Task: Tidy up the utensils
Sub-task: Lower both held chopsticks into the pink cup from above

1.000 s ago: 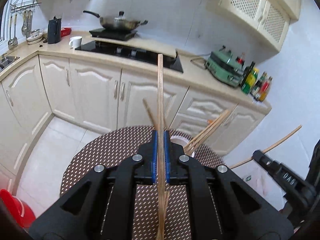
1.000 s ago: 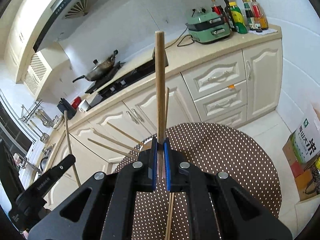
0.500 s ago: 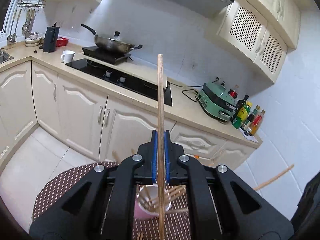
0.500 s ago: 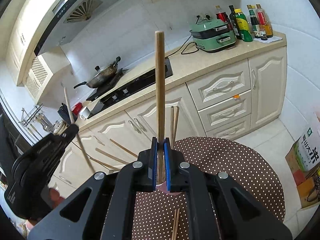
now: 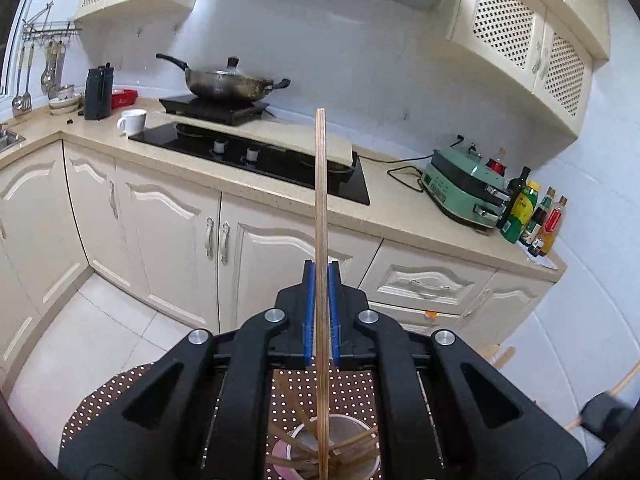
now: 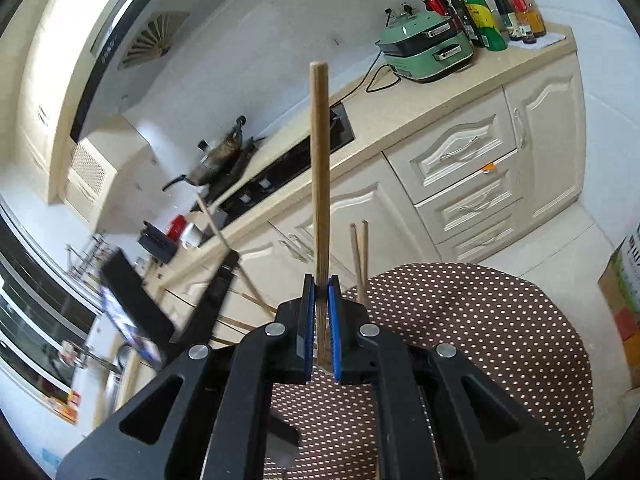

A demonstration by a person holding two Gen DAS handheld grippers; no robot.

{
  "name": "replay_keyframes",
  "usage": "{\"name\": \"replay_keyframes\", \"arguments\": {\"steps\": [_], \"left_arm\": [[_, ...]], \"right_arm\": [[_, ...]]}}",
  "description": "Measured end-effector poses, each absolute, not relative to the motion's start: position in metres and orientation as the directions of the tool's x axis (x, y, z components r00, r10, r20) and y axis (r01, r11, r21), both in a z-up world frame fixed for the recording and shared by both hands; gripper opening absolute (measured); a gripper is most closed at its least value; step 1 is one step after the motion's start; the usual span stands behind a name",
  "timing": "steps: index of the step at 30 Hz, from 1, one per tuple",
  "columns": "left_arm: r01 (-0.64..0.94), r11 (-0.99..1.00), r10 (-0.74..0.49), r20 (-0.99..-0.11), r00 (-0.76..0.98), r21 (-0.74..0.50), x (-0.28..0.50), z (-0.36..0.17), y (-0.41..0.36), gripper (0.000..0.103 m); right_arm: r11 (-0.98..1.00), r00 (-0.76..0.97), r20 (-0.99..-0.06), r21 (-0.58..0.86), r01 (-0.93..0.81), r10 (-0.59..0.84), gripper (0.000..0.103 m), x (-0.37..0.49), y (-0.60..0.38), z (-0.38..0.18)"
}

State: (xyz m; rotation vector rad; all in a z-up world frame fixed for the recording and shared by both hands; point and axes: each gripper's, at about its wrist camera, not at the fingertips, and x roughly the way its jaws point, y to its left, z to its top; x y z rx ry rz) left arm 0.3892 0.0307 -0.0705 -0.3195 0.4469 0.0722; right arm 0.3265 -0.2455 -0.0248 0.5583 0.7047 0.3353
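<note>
My left gripper (image 5: 321, 276) is shut on a thin wooden chopstick (image 5: 321, 200) that stands upright; its lower end reaches down into a pink cup (image 5: 362, 462) holding several chopsticks, directly below the gripper on the dotted brown table (image 5: 120, 392). My right gripper (image 6: 321, 288) is shut on a thicker wooden chopstick (image 6: 319, 160), also upright. Two more chopstick tips (image 6: 359, 252) stick up just right of it. The left gripper (image 6: 216, 280) shows blurred at the left of the right wrist view, with its chopstick.
The round dotted table (image 6: 500, 320) lies below both grippers. Behind are cream cabinets (image 5: 168, 240), a counter with a black hob (image 5: 256, 156), a wok (image 5: 228, 82), a green appliance (image 5: 464, 188) and bottles (image 5: 532, 220). A cardboard box (image 6: 624, 280) stands at right.
The left gripper has risen and tilted up, so the cup now lies right beneath it. The right view has tilted, and the left gripper has swung closer in it, blurred.
</note>
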Motion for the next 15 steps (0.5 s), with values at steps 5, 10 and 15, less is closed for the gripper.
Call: {"name": "replay_keyframes", "arguments": {"steps": [5, 10, 15], "left_arm": [[-0.131, 0.941, -0.025, -0.448, 0.893, -0.312, 0.395, -0.077, 0.033, 0.007], [-0.129, 0.942, -0.030, -0.460, 0.887, -0.309, 0.390, -0.079, 0.033, 0.007], [-0.124, 0.959, -0.016, -0.484, 0.875, -0.256, 0.385, -0.084, 0.030, 0.007]], "right_arm": [[0.793, 0.699, -0.523, 0.601, -0.104, 0.488, 0.005, 0.337, -0.240, -0.031], [0.849, 0.705, -0.571, 0.521, -0.085, 0.421, 0.005, 0.347, -0.223, -0.051], [0.854, 0.687, -0.598, 0.516, -0.064, 0.412, 0.005, 0.353, -0.217, -0.071]]}}
